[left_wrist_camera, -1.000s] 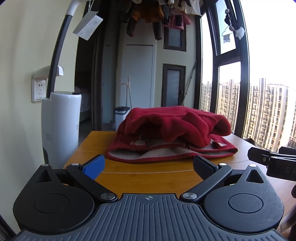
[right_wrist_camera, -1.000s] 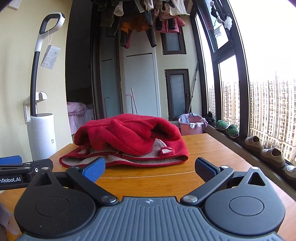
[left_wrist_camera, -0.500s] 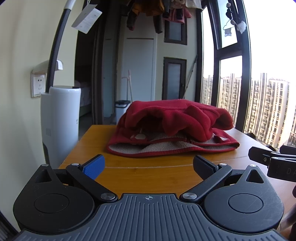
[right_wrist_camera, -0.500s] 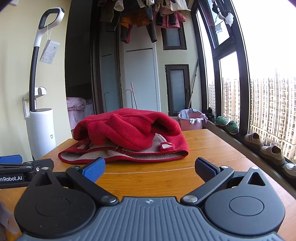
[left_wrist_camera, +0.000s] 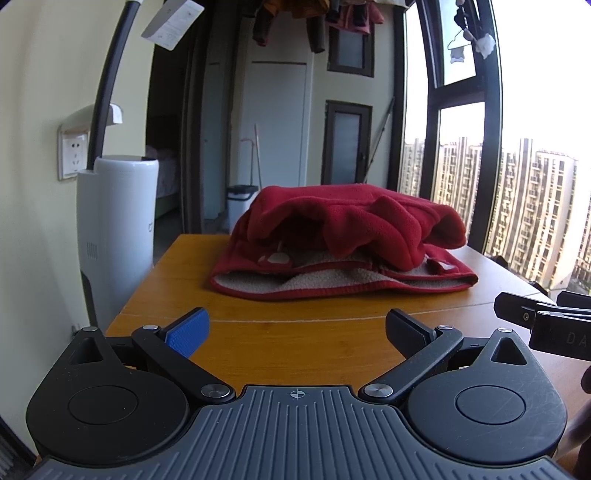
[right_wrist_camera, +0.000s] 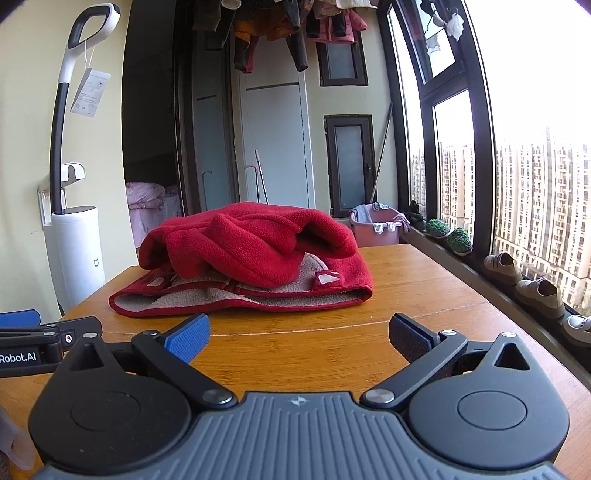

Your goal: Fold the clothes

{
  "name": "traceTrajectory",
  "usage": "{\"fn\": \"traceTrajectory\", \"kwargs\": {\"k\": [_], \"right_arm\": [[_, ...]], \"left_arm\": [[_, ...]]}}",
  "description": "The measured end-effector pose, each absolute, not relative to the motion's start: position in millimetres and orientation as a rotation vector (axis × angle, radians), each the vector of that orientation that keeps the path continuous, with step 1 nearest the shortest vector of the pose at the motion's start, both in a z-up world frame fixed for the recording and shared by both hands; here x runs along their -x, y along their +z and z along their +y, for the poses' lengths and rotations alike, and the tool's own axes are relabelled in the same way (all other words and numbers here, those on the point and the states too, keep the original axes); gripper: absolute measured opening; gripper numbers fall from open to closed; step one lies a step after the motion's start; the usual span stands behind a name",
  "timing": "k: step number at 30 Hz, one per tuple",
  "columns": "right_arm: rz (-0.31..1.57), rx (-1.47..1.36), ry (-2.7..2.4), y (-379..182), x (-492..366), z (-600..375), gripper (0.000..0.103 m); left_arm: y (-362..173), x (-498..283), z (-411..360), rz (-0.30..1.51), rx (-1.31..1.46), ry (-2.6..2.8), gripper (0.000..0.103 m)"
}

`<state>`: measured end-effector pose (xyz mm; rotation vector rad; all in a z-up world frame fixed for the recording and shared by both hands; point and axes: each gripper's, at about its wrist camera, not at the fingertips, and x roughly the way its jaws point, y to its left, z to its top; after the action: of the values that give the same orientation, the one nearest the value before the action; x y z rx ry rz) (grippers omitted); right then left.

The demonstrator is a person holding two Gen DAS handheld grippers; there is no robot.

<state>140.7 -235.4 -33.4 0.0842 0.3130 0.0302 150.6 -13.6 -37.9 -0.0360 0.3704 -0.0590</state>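
Your left gripper (left_wrist_camera: 297,330) and right gripper (right_wrist_camera: 299,332) both hover low over the near edge of the wooden table (right_wrist_camera: 424,280), fingers (right_wrist_camera: 186,338) spread wide and holding nothing. The red fleece garment (right_wrist_camera: 251,254) lies in a rumpled heap toward the far edge of the table, its beige lining showing along the hem, well apart from both grippers. A white vacuum stand (left_wrist_camera: 114,236) sits off the table's left edge.

Vacuum handle (left_wrist_camera: 110,74) cut off at top edge; hanging clothes (right_wrist_camera: 280,29) cropped above.
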Motion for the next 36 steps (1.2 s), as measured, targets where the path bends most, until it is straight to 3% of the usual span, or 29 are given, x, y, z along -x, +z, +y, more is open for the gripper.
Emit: {"fn": "traceTrajectory", "kwargs": {"k": [36], "right_arm": [[0.337, -0.070, 0.051, -34.9, -141.3, -232.0, 0.103]], "left_arm": [[-41.8, -148.4, -19.1, 0.400, 0.001, -0.063, 0.103]]}}
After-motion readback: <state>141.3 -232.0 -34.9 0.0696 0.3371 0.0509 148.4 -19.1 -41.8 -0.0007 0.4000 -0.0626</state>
